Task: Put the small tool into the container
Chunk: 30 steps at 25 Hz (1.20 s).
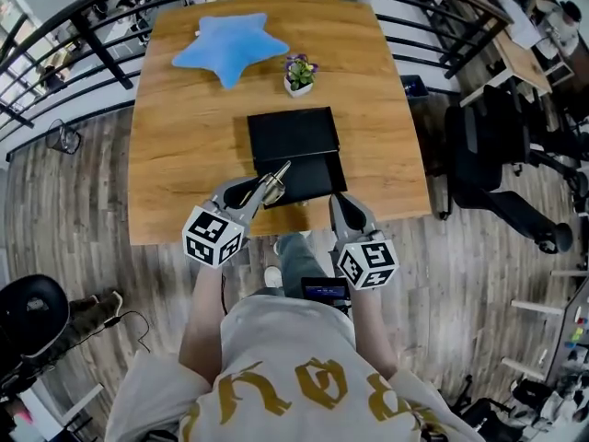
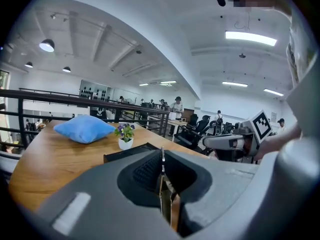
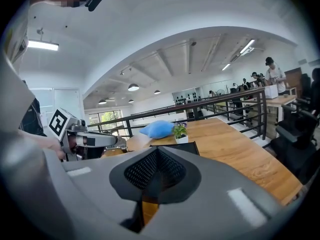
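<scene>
At the near edge of the wooden desk (image 1: 184, 145) a person in a white shirt stands with both forearms reaching forward and down, one claw in each hand. The left claw (image 1: 262, 190) is angled inward, toward the person's right, with its marker cube nearest the body and its tips at the near left corner of the black container (image 1: 293, 132). Its jaws are clamped on the small tool (image 1: 277, 175), a slim metallic piece that sticks out past the tips and slants over the container's near left part. In the left gripper view, the small tool (image 2: 162, 181) stands upright, pinched between the closed pads, with the container (image 2: 129, 153) just beyond.

The right claw (image 1: 342, 208) points straight ahead, just off the container's near right corner and about over the desk's front edge. Its jaws are pressed together with nothing between them, as the right gripper view shows (image 3: 155, 156). The two claws are near each other but apart.

The container lies open near the middle of the desk's front half. Farther back sit a small potted plant (image 1: 299, 72) and a blue star-shaped pillow (image 1: 230, 46). A black office chair (image 1: 497, 159) stands well off to the right of the desk.
</scene>
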Each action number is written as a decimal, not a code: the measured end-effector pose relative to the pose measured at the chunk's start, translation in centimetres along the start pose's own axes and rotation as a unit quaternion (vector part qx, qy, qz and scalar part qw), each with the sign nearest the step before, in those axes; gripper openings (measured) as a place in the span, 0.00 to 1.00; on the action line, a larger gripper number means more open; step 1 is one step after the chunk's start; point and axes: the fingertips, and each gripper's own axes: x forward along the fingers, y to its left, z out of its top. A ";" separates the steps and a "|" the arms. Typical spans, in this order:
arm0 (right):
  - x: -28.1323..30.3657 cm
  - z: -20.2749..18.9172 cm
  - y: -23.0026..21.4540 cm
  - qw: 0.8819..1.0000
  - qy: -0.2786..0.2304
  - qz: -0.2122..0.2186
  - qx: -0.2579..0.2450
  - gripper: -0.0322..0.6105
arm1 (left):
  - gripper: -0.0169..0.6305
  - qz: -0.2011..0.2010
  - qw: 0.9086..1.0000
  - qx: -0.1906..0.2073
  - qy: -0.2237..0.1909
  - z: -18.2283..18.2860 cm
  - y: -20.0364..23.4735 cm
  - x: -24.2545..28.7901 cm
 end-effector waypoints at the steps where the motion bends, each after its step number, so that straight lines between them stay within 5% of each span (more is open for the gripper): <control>1: 0.3 0.1 -0.3 1.000 -0.002 0.001 0.001 0.09 | 0.06 0.000 1.000 0.000 -0.001 0.2 0.2 0.3; 12: 2.8 1.0 -2.8 1.000 0.002 -0.001 0.015 0.09 | 0.06 -0.005 1.000 0.003 0.010 1.4 2.2 3.6; 30: 4.2 -1.4 -5.6 0.999 0.034 -0.002 0.036 0.09 | 0.06 -0.063 0.994 0.002 0.091 -4.6 -0.2 9.1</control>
